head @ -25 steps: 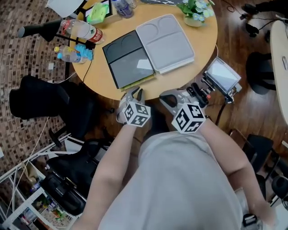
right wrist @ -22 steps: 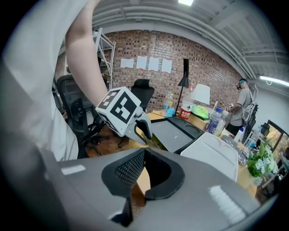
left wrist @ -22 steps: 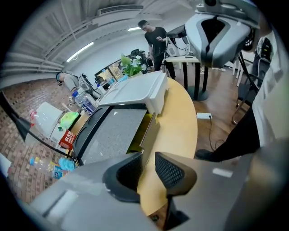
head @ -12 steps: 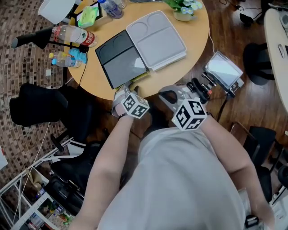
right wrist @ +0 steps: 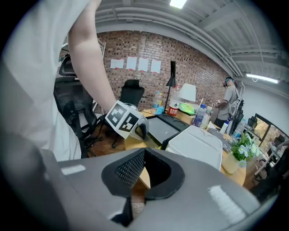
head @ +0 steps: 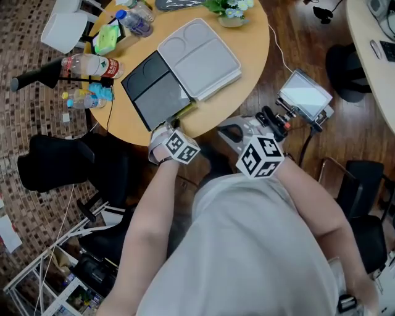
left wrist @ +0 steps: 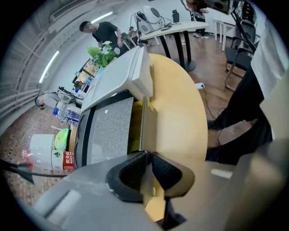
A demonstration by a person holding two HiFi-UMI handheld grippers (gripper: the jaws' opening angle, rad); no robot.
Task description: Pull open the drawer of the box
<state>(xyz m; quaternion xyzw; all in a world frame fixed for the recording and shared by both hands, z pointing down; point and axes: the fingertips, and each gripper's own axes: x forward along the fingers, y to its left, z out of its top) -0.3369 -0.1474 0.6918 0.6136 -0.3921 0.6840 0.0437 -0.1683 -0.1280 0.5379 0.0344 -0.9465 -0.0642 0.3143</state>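
Left gripper point(left wrist: 148, 158) now at box point(left wrist: 117, 76), fingers point(left wrist: 133, 173) closing on drawer front point(left wrist: 148, 126); right gripper point(right wrist: 143, 155) fingers closed, empty.

Black box point(head: 151, 89), grey drawer front point(left wrist: 148, 122), pale grey tray point(head: 199, 57), tan table point(head: 245, 79).

box point(head: 182, 71) on table point(head: 250, 58), bottles point(head: 86, 65) to its left, flowers point(head: 229, 7) behind

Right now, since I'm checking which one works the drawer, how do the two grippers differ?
The left gripper reaches the table edge at the black box; the right gripper hangs back off the table. The left gripper's jaws are closing on the box's thin front panel; the right gripper's are together, empty. Both carry a marker cube.
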